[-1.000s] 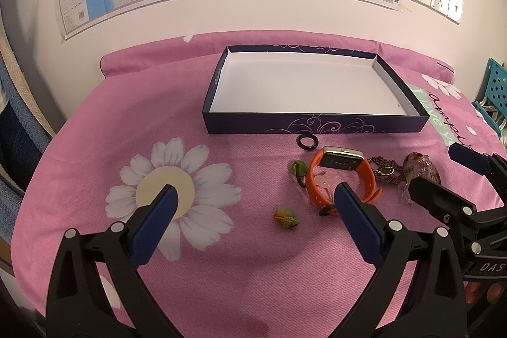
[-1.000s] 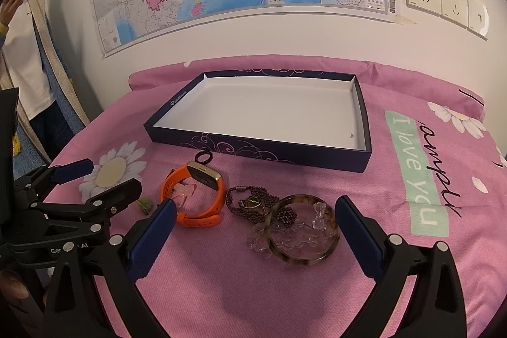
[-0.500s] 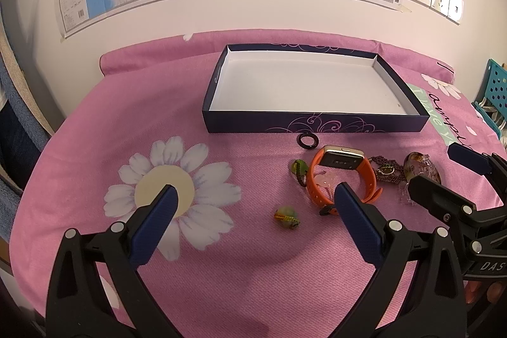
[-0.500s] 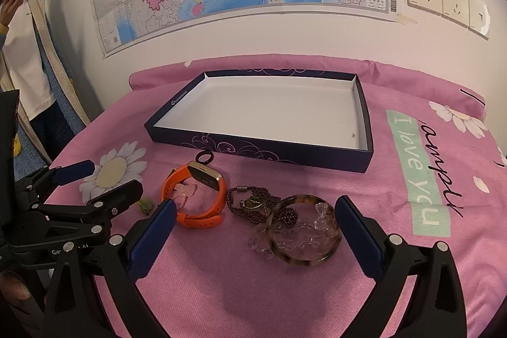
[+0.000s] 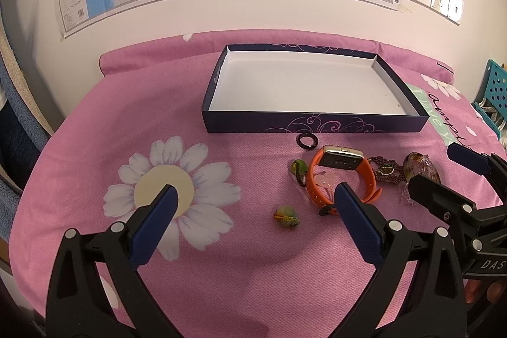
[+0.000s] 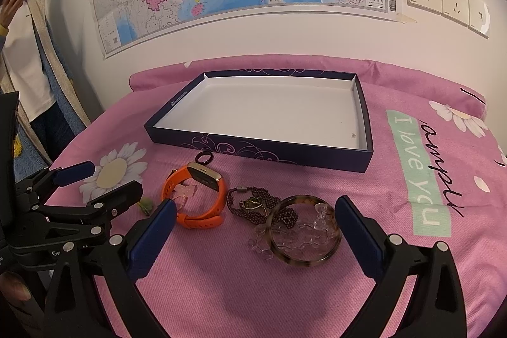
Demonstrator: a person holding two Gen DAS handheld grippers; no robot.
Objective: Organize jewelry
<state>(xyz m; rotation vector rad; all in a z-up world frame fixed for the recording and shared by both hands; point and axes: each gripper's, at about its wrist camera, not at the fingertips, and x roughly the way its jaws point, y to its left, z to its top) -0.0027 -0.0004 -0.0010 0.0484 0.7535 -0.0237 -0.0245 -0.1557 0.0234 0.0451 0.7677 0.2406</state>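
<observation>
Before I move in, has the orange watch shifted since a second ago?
No. In the right wrist view the orange watch lies in the same spot, just in front of the dark box, with the small black ring between them.

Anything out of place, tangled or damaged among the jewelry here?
No damage visible. The box holds only a tiny speck; every piece lies on the pink cloth. The clear bead strand and dark beaded necklace overlap the tortoiseshell bangle.
</observation>
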